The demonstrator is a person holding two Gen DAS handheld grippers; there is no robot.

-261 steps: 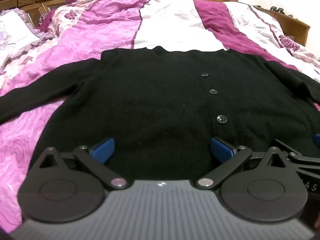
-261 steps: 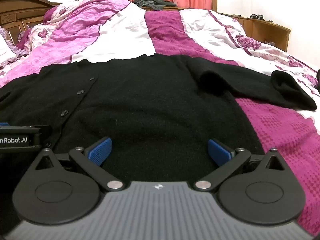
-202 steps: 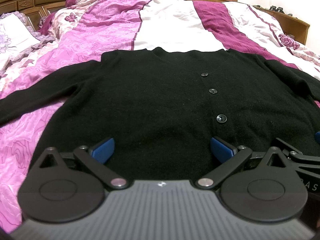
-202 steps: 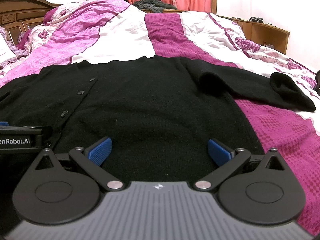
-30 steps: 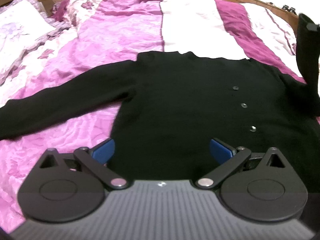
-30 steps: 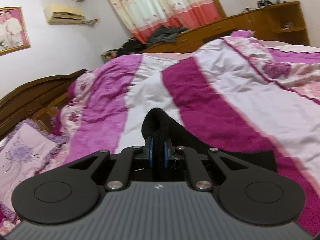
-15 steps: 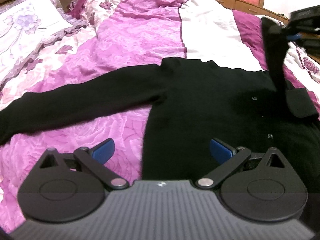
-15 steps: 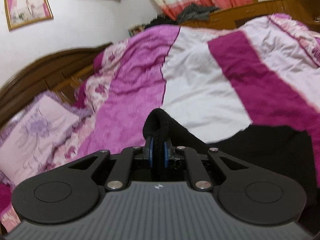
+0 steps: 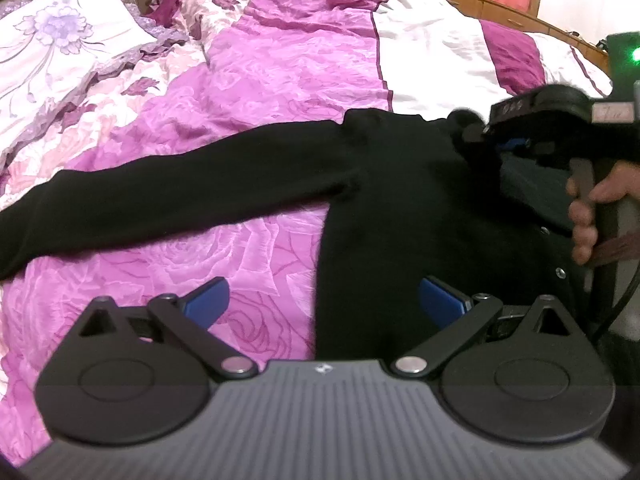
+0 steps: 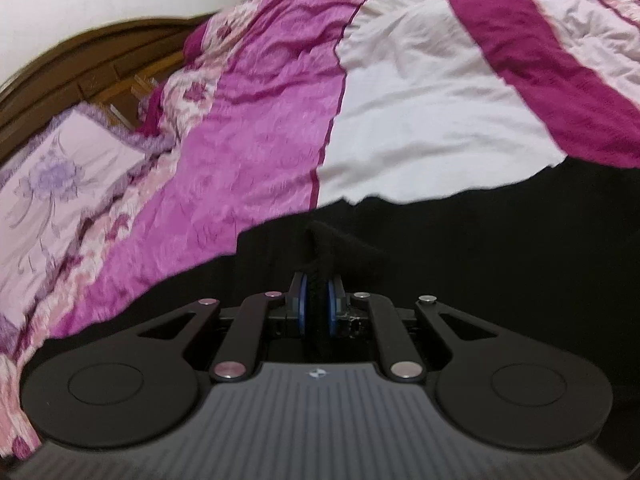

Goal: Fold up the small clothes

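Observation:
A black buttoned cardigan [image 9: 400, 208] lies flat on the bed, its left sleeve [image 9: 160, 196] stretched out to the left. My left gripper [image 9: 324, 300] hovers open over the cardigan's lower left edge, holding nothing. My right gripper [image 10: 316, 308] is shut on the cuff of the right sleeve [image 10: 324, 252], low over the cardigan's chest. In the left wrist view the right gripper [image 9: 480, 136] reaches in from the right near the collar, a hand [image 9: 588, 216] on its handle.
A pink, white and magenta quilt [image 9: 288, 52] covers the bed. A floral pillow [image 9: 52, 44] lies at the far left by the wooden headboard [image 10: 92, 60]. A wooden shelf edge [image 9: 504, 8] runs along the far right.
My right gripper has carried the sleeve cuff from high in the air leftward and down over the cardigan's body. My left gripper has drifted left toward the cardigan's side edge.

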